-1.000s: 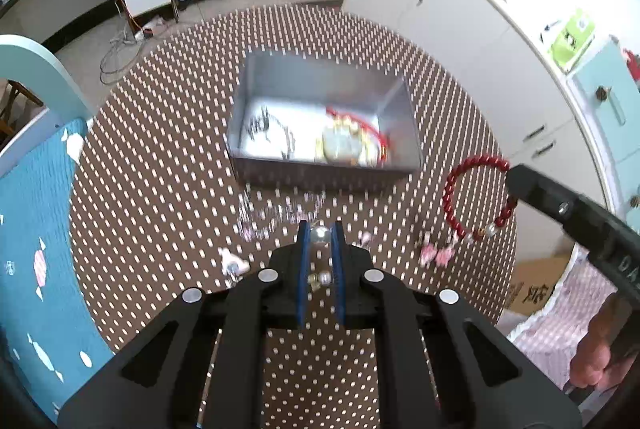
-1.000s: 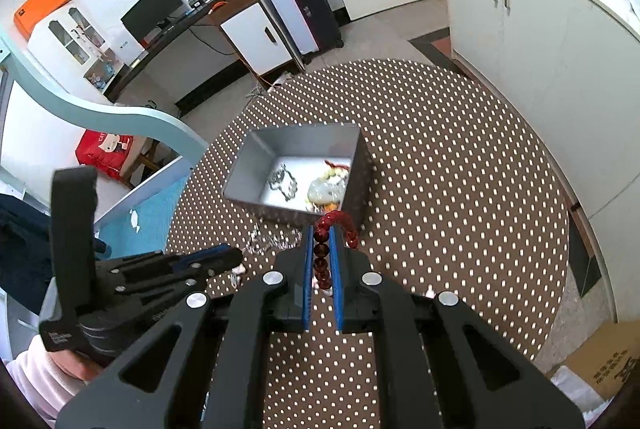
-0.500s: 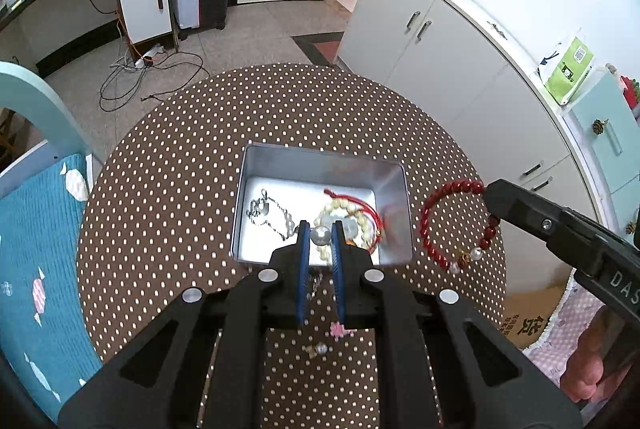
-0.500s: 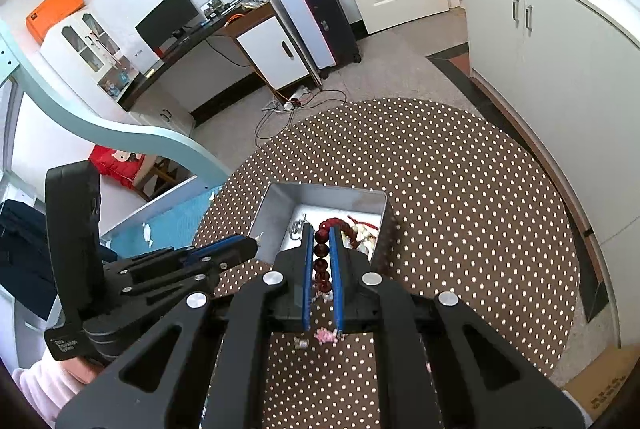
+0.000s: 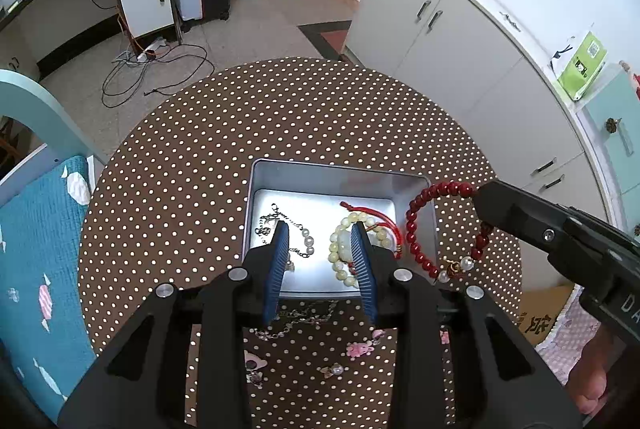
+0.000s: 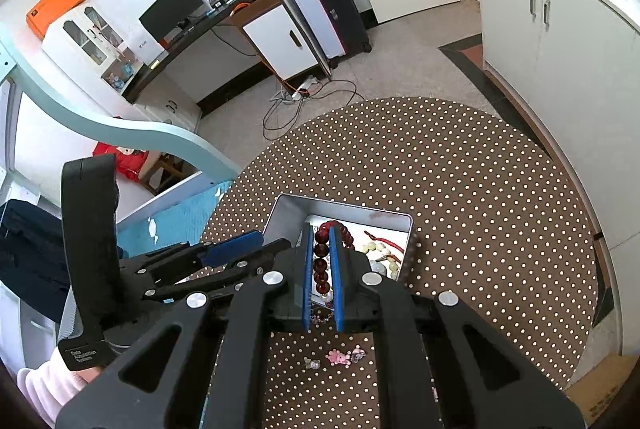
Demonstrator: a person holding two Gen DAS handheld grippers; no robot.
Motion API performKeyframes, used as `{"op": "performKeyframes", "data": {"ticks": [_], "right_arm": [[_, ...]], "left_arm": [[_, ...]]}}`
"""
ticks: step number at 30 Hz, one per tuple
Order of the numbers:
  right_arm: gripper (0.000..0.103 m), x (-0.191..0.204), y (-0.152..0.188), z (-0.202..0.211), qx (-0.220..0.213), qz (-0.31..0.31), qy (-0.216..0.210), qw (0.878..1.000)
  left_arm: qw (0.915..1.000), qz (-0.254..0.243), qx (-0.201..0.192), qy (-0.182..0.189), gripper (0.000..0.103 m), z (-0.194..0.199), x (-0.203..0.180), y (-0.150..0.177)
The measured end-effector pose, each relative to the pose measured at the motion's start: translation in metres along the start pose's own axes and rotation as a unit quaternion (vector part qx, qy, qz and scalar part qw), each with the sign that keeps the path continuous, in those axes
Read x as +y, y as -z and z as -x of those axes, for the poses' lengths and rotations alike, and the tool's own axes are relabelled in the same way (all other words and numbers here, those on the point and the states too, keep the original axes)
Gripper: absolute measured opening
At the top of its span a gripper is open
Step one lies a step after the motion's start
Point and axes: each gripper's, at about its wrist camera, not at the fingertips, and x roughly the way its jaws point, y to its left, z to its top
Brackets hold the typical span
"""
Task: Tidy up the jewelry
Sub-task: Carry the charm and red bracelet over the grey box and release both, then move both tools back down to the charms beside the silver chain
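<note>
red bead bracelet (image 5: 416, 229) stays pinched by the right gripper (image 6: 321, 265), while the left gripper (image 5: 320, 253) has spread over the tin (image 5: 340, 173).

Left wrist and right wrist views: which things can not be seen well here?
- Red bead bracelet: left wrist view, the right gripper covers one end.
- Chain before the tin: left gripper hides part.
- Small charms: right wrist view, too small.
</note>
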Motion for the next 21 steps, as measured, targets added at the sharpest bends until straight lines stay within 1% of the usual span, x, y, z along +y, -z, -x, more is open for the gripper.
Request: {"op": "performKeyframes", "data": {"ticks": [3,5,15,17,19,21], "right_arm": [[0.014,-0.002,-0.001,-0.005,0.009,-0.007,0.014,1.0],[0.014,-0.006,-0.001,-0.005,0.013,-0.015,0.009,1.0],[0.016,-0.014,0.01,0.009,0.01,-0.03,0.021,0.999],[0.02,-0.015,0.013,0.012,0.01,-0.034,0.025,0.999],[0.024,-0.017,0.02,0.016,0.01,-0.039,0.029,0.999],[0.039,-0.02,0.025,0.019,0.008,-0.043,0.034,0.998]], "left_arm": [[1.0,0.004,0.003,0.0,0.033,-0.002,0.003,0.001],[1.0,0.003,0.003,-0.003,0.033,-0.002,0.004,0.002],[1.0,0.002,-0.002,-0.007,0.033,0.008,0.002,0.014],[1.0,0.0,-0.003,-0.008,0.036,0.01,0.0,0.018],[1.0,-0.002,-0.002,-0.007,0.037,0.013,-0.003,0.023],[1.0,-0.005,0.001,-0.008,0.038,0.014,-0.005,0.028]]}}
